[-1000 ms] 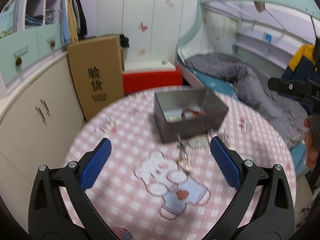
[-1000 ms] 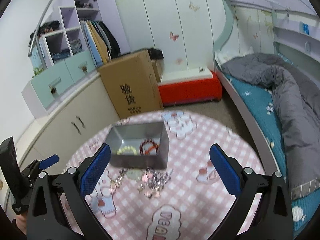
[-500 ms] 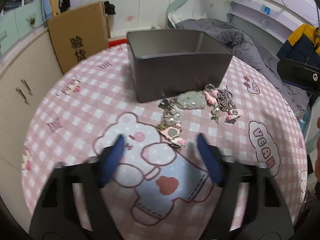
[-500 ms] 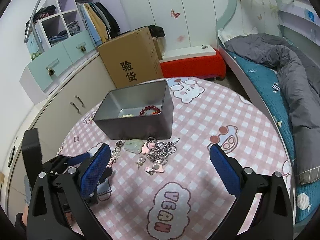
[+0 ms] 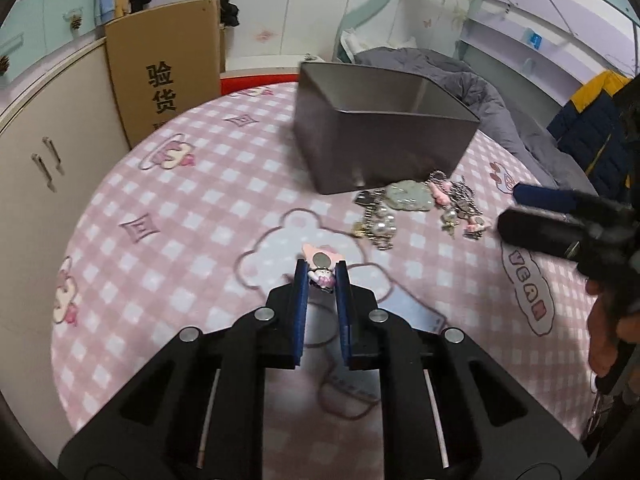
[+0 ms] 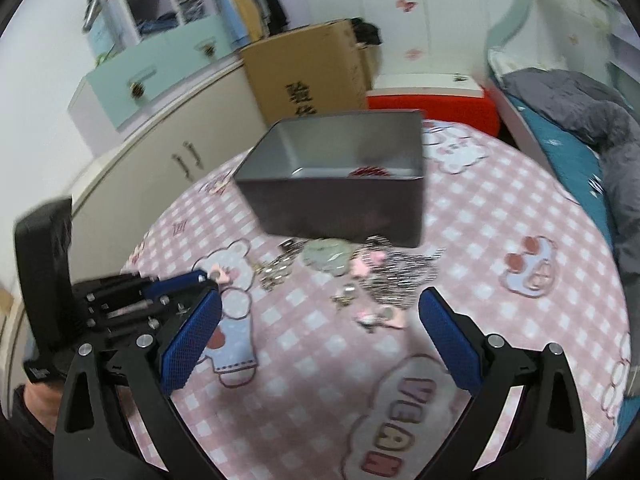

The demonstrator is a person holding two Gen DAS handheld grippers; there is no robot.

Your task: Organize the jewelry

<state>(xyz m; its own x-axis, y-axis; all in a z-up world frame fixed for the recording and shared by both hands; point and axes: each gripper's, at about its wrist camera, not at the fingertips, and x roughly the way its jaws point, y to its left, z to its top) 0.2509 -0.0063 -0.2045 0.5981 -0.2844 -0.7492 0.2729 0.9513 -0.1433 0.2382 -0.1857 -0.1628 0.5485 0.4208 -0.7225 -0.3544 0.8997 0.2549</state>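
Observation:
A grey metal box (image 5: 384, 136) stands on the round pink checked table (image 5: 180, 216); it also shows in the right wrist view (image 6: 336, 184), with a red bead bracelet (image 6: 368, 171) inside. A pile of jewelry (image 5: 416, 208) lies in front of the box, and shows in the right wrist view (image 6: 360, 272). My left gripper (image 5: 321, 276) is shut on a pink charm piece (image 5: 320, 265) low over the table. My right gripper (image 6: 320, 320) is open and empty, hovering near the pile.
A cardboard box (image 5: 160, 76) and cream cabinets (image 5: 44, 152) stand behind the table at the left. A red bench (image 6: 432, 108) and a bed with a grey duvet (image 6: 592, 112) are at the back right.
My left gripper has closed on the pink charm piece and pulled it away from the pile toward me. My right gripper has dropped lower and closer to the pile.

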